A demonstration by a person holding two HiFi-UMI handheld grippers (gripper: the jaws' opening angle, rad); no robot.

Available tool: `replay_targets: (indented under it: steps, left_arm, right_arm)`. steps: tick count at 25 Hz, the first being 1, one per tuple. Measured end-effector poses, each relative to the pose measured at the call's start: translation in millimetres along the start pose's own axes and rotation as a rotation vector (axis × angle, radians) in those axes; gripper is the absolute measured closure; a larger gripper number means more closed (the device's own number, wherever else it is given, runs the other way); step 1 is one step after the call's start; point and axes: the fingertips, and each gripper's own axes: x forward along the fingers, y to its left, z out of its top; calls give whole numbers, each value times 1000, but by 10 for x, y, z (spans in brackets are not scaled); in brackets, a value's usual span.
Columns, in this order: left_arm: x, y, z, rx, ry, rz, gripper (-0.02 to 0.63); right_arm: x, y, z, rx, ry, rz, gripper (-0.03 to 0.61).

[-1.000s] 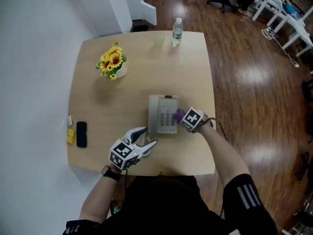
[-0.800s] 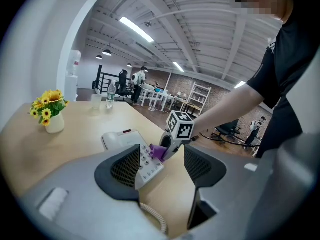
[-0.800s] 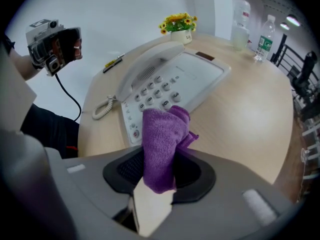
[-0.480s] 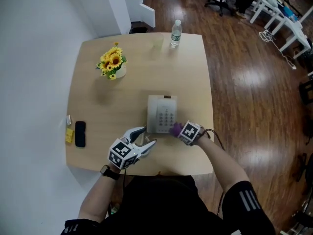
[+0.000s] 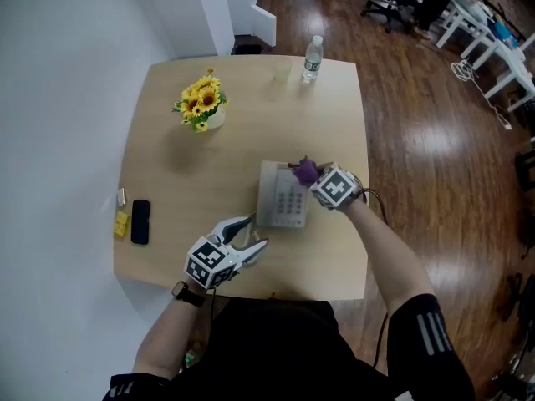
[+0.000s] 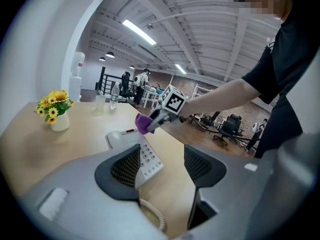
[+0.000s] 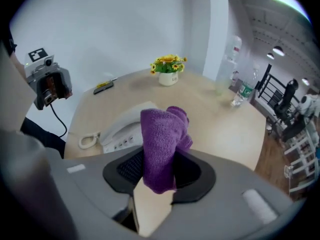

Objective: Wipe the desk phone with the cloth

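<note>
- At the near edge of the wooden table (image 5: 167,253), the left gripper (image 5: 257,231) is hovering with its jaws spread wide and gripping nothing. It is sitting just short of the desk phone (image 5: 282,205), whose coiled cord (image 6: 151,215) is trailing toward it.
- Mid-table, the beige phone is lying flat with its keypad up, and neither gripper is steadying it.
- Over the phone's far end, the right gripper (image 5: 314,176) is pinching a bunched purple cloth (image 5: 306,170), with the wad poking out past the jaws. Whether the cloth is touching the casing cannot be told.
- The likely risk is the unbraced phone sliding or turning under a firm stroke, or the handset being nudged out of its cradle. A hard drag could also tug the cloth loose from its narrow pinch.
- At the left edge, a black mobile phone (image 5: 140,221) is lying beside a small yellow item (image 5: 122,223).
- Farther back, a vase of sunflowers (image 5: 201,107) and a water bottle (image 5: 313,58) are standing well apart from the work.
</note>
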Motion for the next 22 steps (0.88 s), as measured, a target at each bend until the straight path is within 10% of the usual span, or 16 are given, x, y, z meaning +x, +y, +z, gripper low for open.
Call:
replay_targets:
  steps: [22]
  left_arm:
    - [-50,36,-28,2,-3,-2,344]
  right_arm:
    - [316,1161,-927,113,54,143,426]
